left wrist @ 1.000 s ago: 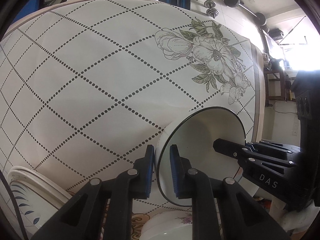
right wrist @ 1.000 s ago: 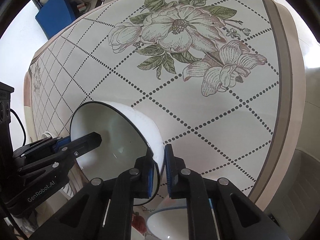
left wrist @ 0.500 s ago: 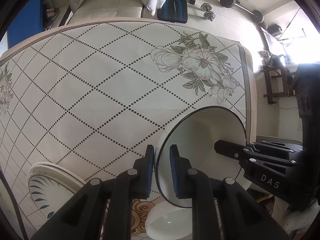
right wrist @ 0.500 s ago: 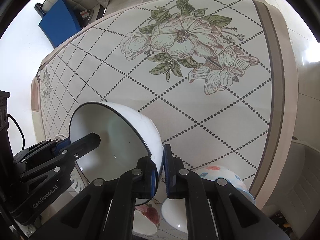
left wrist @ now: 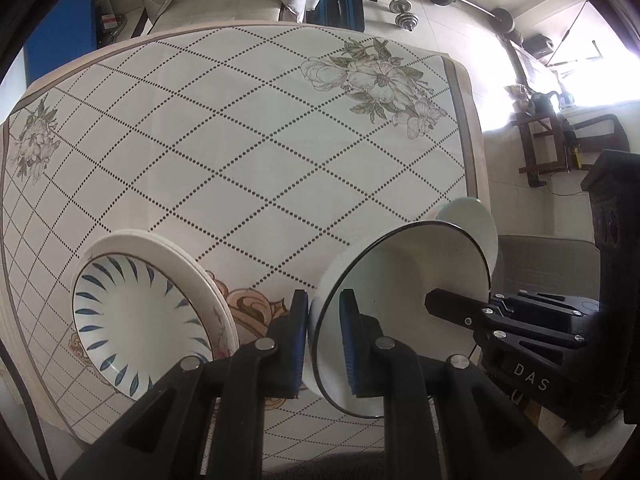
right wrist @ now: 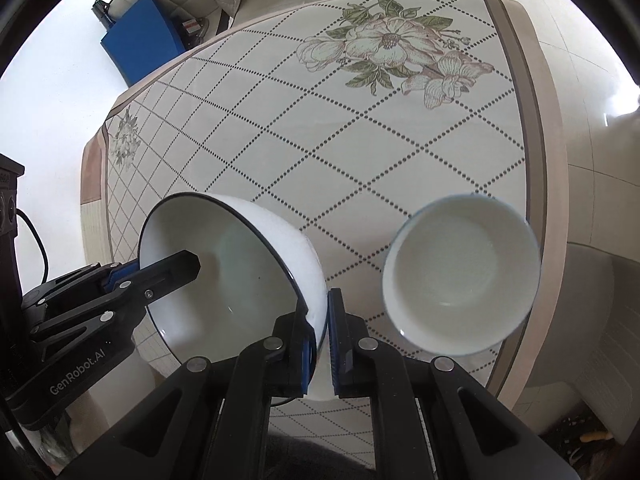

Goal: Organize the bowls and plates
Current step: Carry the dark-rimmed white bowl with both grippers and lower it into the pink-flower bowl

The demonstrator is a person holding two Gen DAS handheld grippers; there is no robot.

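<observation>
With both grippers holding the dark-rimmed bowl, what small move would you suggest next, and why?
Probably carry the bowl toward the smaller bowl and level it. It hangs tilted above the table, pinched at opposite rims by the left gripper and right gripper.

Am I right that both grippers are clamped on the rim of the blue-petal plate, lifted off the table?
Not quite. The left gripper and right gripper are clamped on the black-rimmed white bowl, held tilted above the table. The blue-petal plate lies untouched on its stack, as the left wrist view shows.
</observation>
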